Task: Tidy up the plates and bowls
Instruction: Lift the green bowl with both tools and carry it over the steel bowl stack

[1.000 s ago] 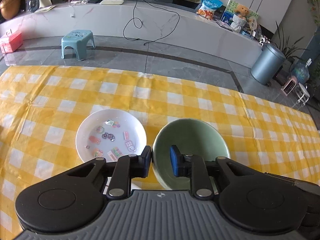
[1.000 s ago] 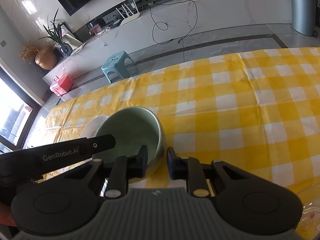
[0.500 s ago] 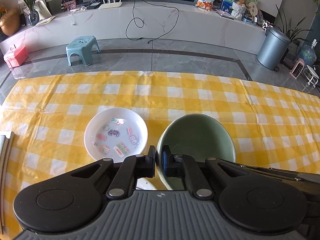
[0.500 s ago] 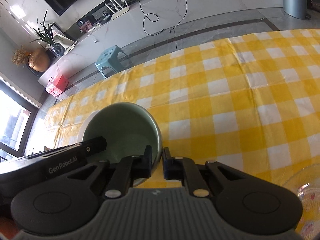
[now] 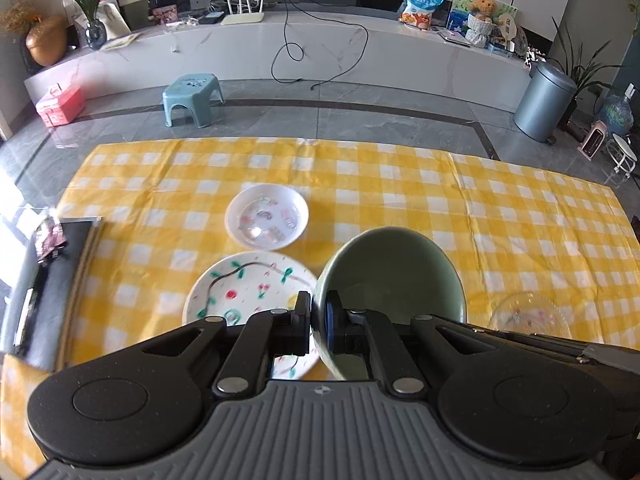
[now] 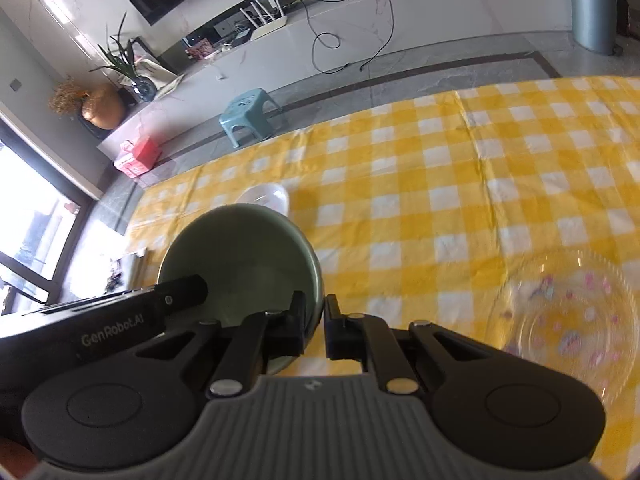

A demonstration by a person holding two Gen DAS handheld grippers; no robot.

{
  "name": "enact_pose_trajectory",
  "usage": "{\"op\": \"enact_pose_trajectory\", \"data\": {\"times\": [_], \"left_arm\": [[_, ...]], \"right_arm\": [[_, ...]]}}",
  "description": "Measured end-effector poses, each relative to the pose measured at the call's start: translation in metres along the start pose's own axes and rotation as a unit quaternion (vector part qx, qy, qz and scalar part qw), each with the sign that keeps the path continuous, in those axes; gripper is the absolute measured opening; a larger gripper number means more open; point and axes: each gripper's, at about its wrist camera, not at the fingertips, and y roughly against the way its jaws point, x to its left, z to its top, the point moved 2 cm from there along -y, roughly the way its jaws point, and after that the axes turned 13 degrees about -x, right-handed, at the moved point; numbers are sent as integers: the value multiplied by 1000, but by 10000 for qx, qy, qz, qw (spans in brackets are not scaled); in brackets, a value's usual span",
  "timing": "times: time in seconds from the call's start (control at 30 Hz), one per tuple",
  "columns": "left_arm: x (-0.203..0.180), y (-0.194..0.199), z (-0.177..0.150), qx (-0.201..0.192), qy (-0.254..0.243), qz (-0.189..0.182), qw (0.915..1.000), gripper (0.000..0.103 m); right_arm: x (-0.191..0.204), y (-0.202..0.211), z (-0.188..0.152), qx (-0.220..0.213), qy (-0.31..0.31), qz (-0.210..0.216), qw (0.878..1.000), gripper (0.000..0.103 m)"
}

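Lifted since the earlier frame: green bowl [image 5: 394,276], lower centre, clear of the checked tabletop [image 5: 500,216], left gripper [image 5: 319,322] and right gripper [image 6: 316,326] jaws each clamped on its near rim. Likely heavy, rigid, glazed-slick, breakable; opposite rim holds suit it. Beyond: painted plate [image 5: 248,292], then white dish [image 5: 267,222].

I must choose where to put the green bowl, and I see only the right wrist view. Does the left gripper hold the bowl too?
Observer: Yes. The left gripper is shut on the rim of the green bowl, one finger inside, one outside.
Operator: What lies on the left of the bowl?
Observer: A painted plate with cherries, partly hidden behind that gripper.
Operator: Is anything in the white dish?
Observer: The white dish shows small coloured figures inside; printed or loose, I cannot tell.
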Motion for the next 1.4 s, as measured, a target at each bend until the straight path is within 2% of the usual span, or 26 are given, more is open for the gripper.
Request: {"op": "enact_pose_trajectory", "data": {"times": [0.1,0.27,0.53,0.73,0.87,1.1,1.4], "left_arm": [[5,29,-11,49,-22,52,10000,7],[22,64,-28,238,369,24,9990,8],[35,99,-58,419,607,51,9973,8],[39,104,-82,674,733,66,9950,8],[47,99,-96,889,1037,27,9906,9],[49,86,-106,1235,1226,-14,9847,9],[43,69,-113,1531,1010,78,9830,9]], "right_arm": [[10,30,-15,9,63,238,9997,7],[27,75,-37,-169,268,477,9984,7],[46,116,-70,-277,606,719,9952,6],[41,119,-88,-118,478,781,9957,6],[40,113,-95,-10,496,717,9962,6],[37,103,-103,204,630,607,9960,6],[30,86,-110,422,769,515,9948,5]]}}
